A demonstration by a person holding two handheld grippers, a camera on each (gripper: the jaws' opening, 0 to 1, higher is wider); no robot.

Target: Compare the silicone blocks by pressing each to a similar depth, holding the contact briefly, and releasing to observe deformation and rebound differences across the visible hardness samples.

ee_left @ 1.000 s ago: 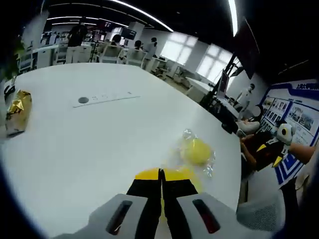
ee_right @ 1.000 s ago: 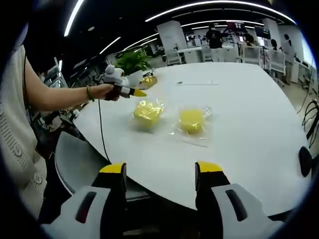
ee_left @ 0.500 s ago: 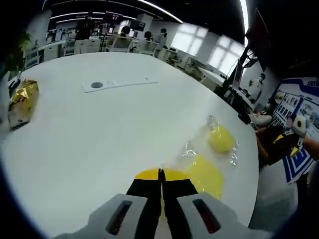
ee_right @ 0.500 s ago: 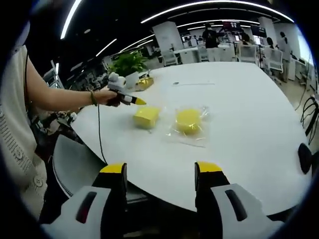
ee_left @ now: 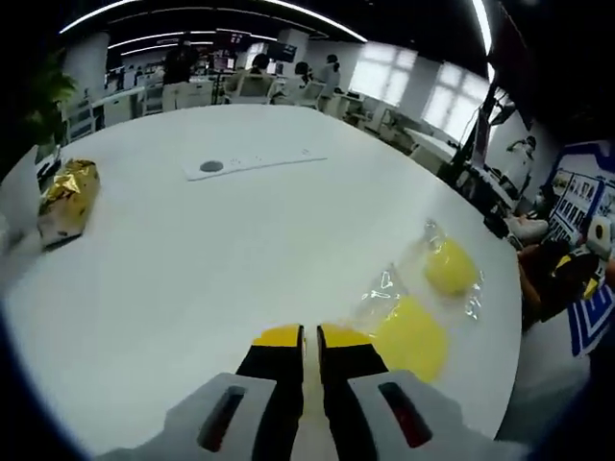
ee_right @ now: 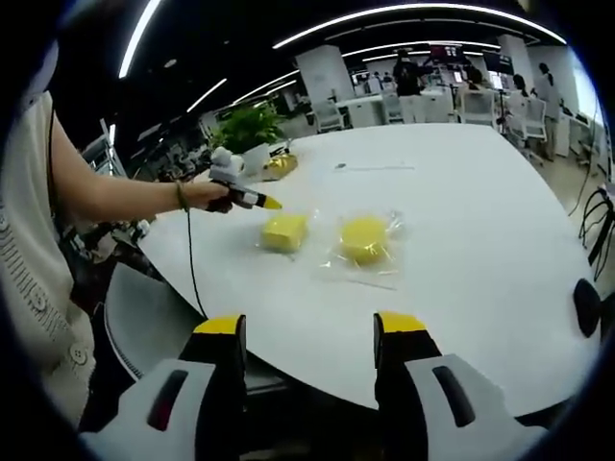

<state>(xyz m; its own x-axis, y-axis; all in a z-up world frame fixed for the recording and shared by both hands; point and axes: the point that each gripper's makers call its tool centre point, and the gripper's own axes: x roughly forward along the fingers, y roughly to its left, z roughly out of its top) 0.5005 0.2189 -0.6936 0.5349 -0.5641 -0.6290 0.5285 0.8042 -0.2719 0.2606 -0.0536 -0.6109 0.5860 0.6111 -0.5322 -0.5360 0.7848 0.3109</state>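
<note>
In the left gripper view the left gripper [ee_left: 300, 335] rises from the bottom centre with its yellow-tipped jaws nearly together, only a thin slit between them and nothing held. Just right of the tips, in the lower right of the frame, a square yellow silicone block [ee_left: 411, 337] lies in a clear wrapper on the white table [ee_left: 192, 259], apart from the jaws; beyond it, further right and higher, sits a round yellow silicone block [ee_left: 450, 268], also wrapped. A gold foil packet [ee_left: 65, 194] lies at the left edge, and a flat white panel [ee_left: 252, 162] sits in the upper middle. In the right gripper view the right gripper [ee_right: 309, 336] stands at the bottom with its jaws spread wide and empty, well short of the blocks. At frame centre the square block [ee_right: 284, 231] and the round block [ee_right: 364, 238] lie side by side; the left gripper [ee_right: 266, 202], held in a hand [ee_right: 204, 194], points at the square one from the left without touching. A potted plant [ee_right: 250, 125] stands behind.
</note>
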